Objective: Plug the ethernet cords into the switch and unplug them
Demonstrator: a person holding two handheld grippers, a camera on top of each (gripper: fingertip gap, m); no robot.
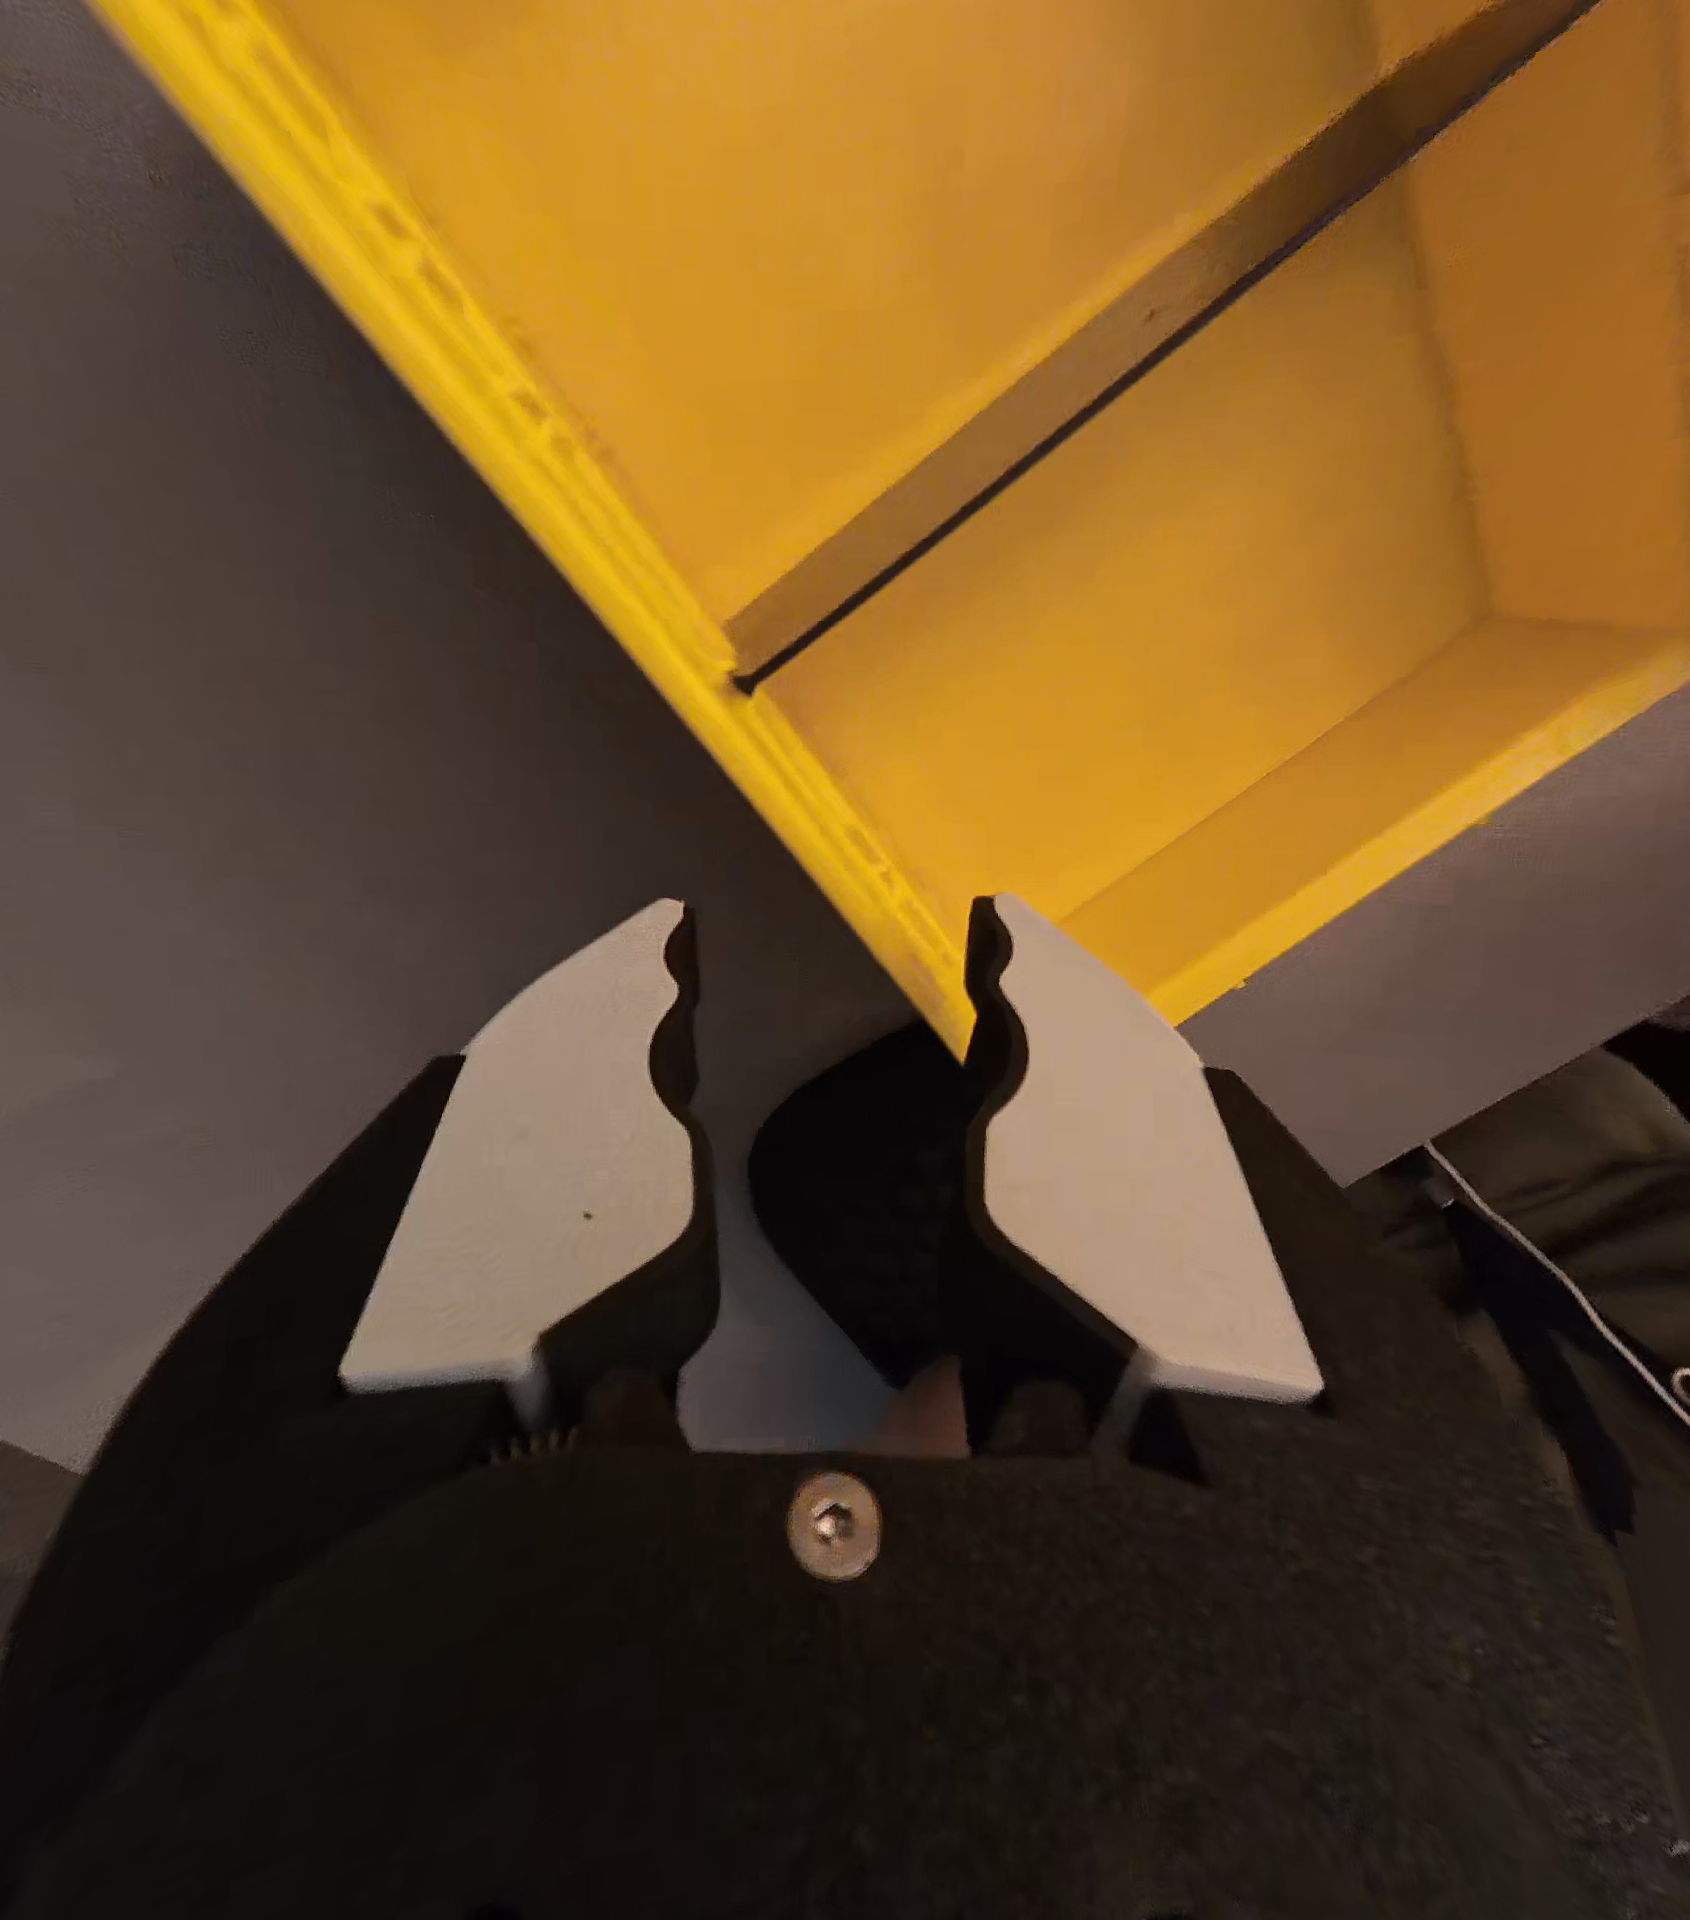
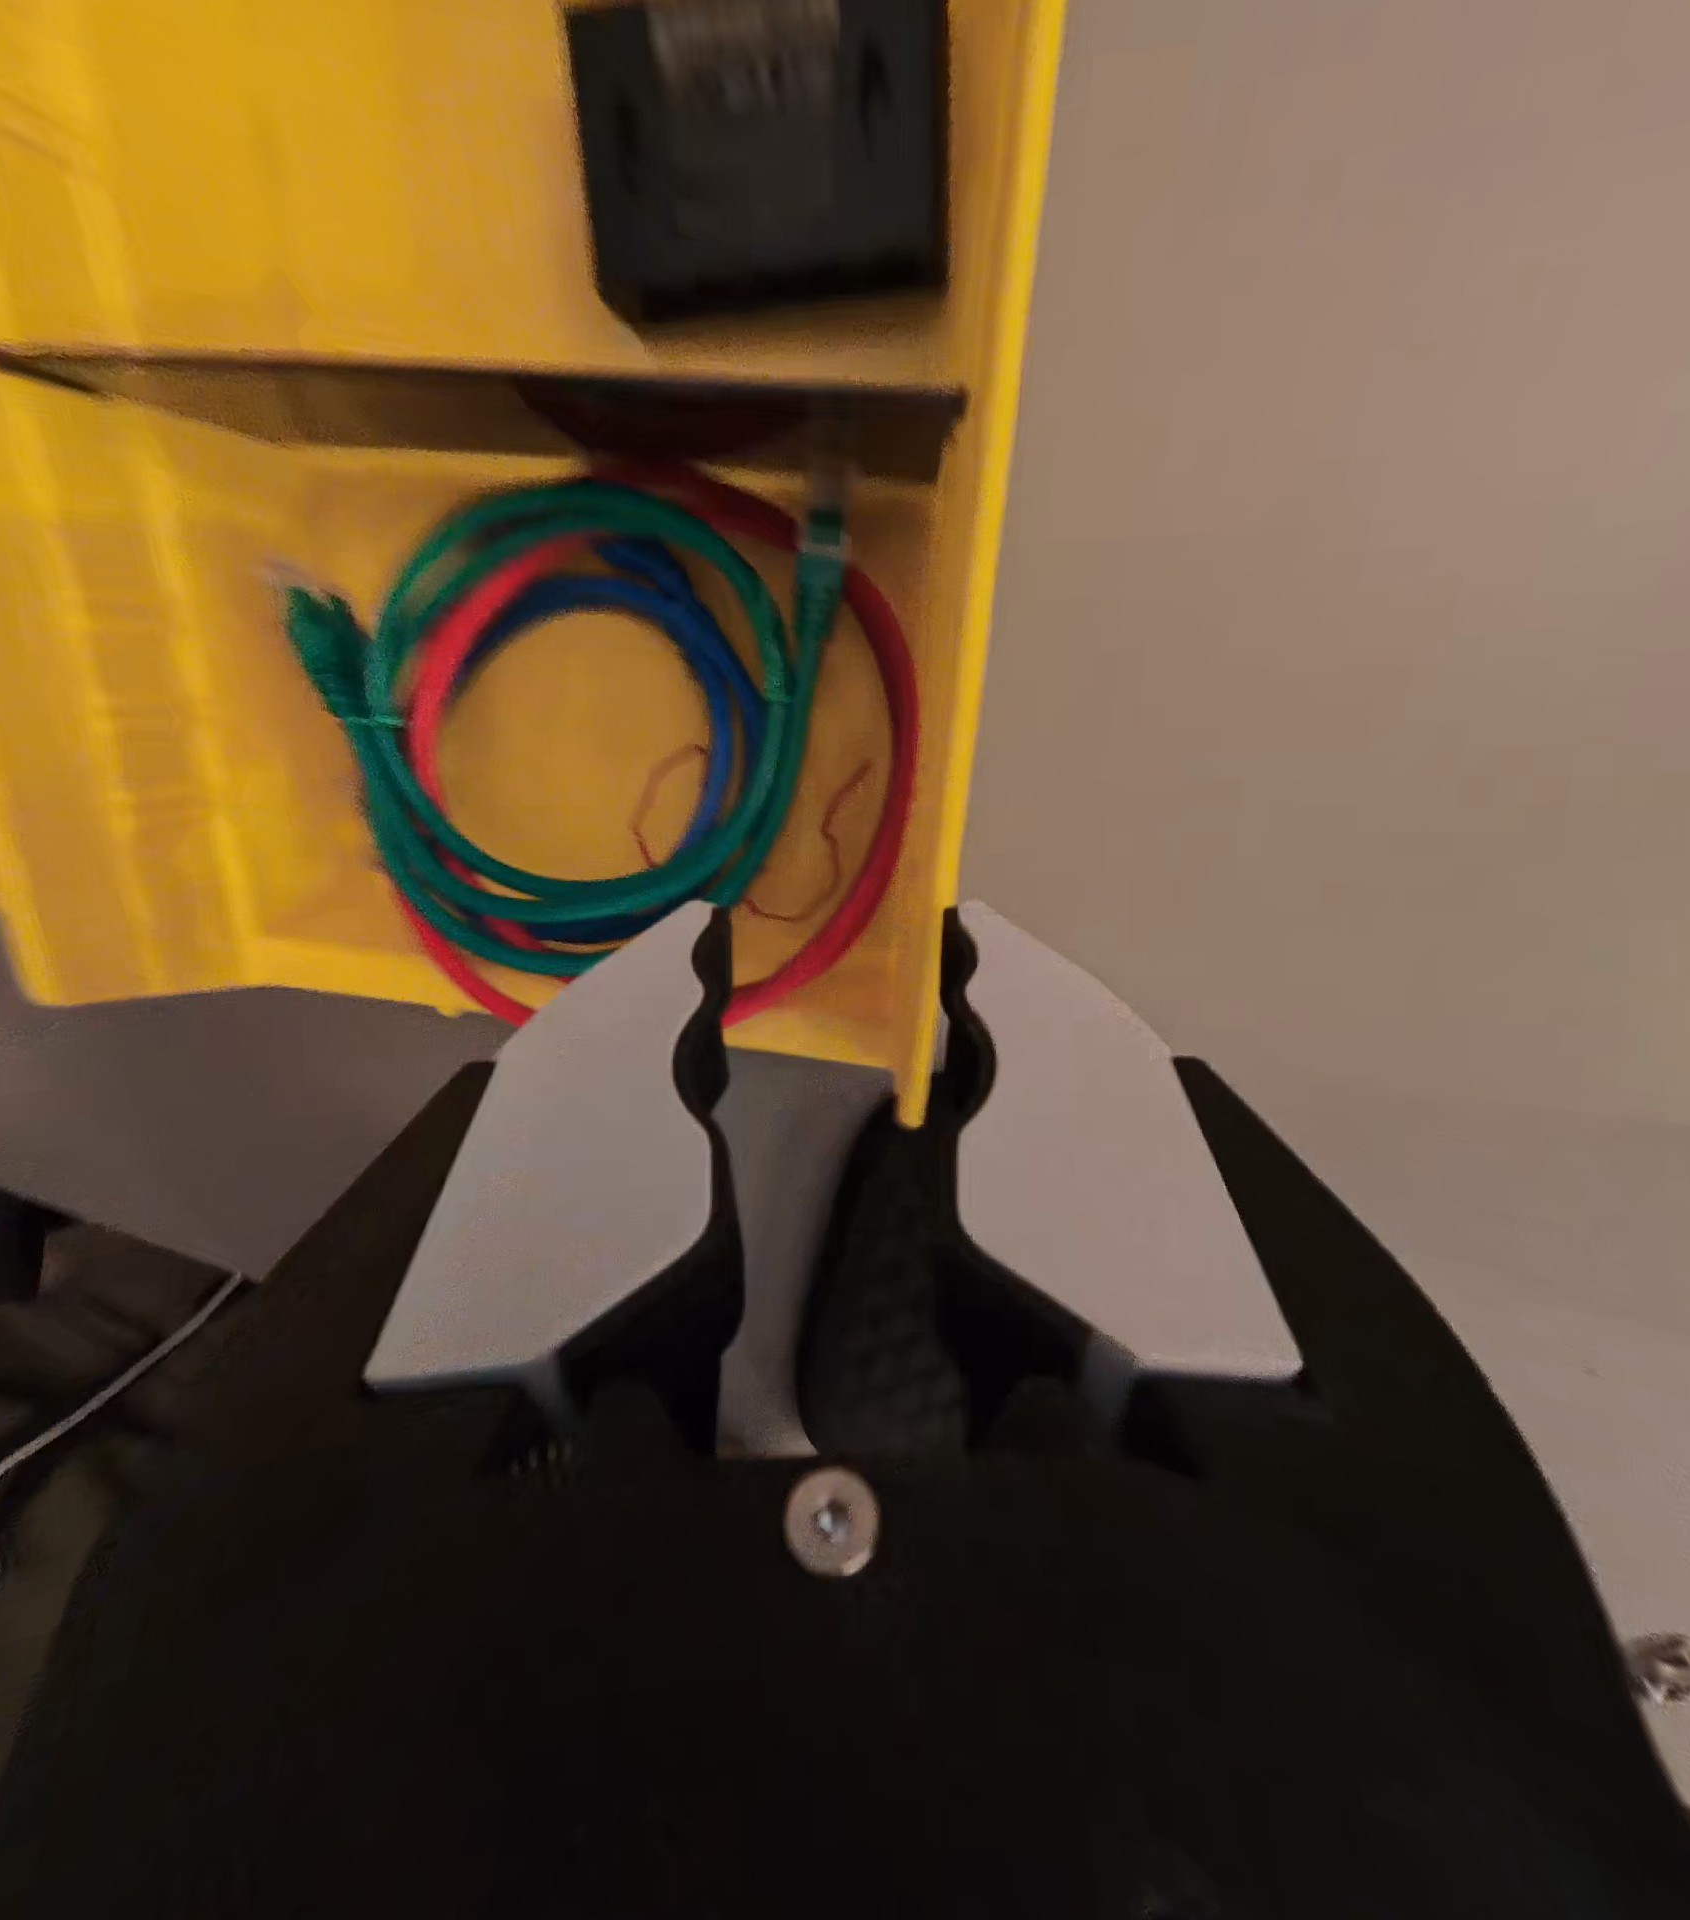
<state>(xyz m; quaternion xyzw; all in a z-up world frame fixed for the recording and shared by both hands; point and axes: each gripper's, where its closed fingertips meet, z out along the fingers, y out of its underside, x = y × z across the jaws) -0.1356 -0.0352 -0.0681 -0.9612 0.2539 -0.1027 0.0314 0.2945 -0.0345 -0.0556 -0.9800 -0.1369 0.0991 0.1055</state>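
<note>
In the right wrist view a yellow bin [image 2: 145, 520] holds a coil of green, red and blue ethernet cords [image 2: 612, 727] in its near compartment. A black switch [image 2: 758, 156] sits in the compartment beyond the dark divider [image 2: 405, 410]. My right gripper [image 2: 836, 925] is open and empty. The bin's right wall runs between its fingers, close to the right fingertip [image 2: 1028, 966]. My left gripper [image 1: 830, 925] is open and empty at the bin's [image 1: 1028, 312] other corner, where the compartments show bare. The rim [image 1: 612, 520] ends beside its right fingertip [image 1: 1049, 977].
The bin rests on a pale table [image 2: 1392, 623] that has a screw [image 2: 1672, 1673] near its edge. Dark fabric with a thin white cord lies below the table edge, in the left wrist view [image 1: 1651, 1299] and in the right wrist view [image 2: 41, 1403]. About 45 cm separates my left fingertips from my right. The black switch [image 2: 758, 156] is closer to my right gripper, around 20 cm from its tips; the left tips are 35 cm off.
</note>
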